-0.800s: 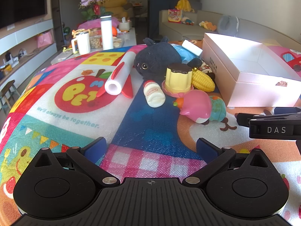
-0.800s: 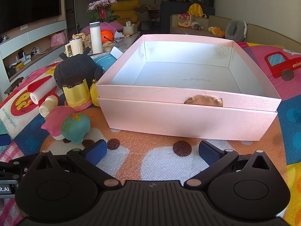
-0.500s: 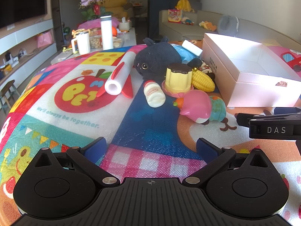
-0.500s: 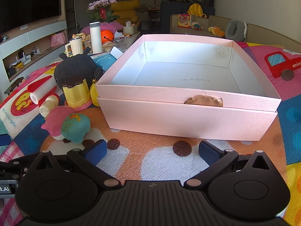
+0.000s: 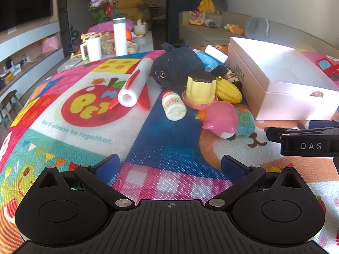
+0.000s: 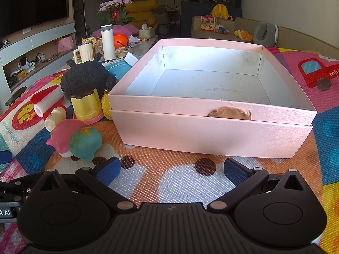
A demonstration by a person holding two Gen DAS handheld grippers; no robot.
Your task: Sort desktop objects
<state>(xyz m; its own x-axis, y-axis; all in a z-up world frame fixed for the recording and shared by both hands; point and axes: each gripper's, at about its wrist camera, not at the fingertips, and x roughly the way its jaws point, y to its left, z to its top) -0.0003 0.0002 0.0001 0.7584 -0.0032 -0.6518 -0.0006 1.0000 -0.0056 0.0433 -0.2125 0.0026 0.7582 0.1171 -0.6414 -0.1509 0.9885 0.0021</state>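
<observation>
A pile of toys lies on the colourful play mat: a black plush [image 5: 175, 67], a yellow pudding toy [image 5: 200, 91], a toy corn cob [image 5: 228, 91], a small milk bottle [image 5: 173, 105], a pink toy [image 5: 220, 118], a teal toy [image 5: 245, 121] and a white-and-red rocket [image 5: 135, 86]. To their right stands an open pink box [image 6: 211, 122] with nothing in it. My left gripper [image 5: 170, 166] is open, well short of the toys. Just as open, my right gripper [image 6: 170, 170] hovers in front of the box, with the pink toy [image 6: 63, 135] and teal toy [image 6: 85, 140] at its left.
The right gripper's black side [image 5: 307, 139] shows at the right edge of the left wrist view. Beyond the mat stands a low table with a white flask [image 5: 119, 36] and a mug [image 5: 92, 47]. A sofa [image 6: 239, 31] with toys lies behind.
</observation>
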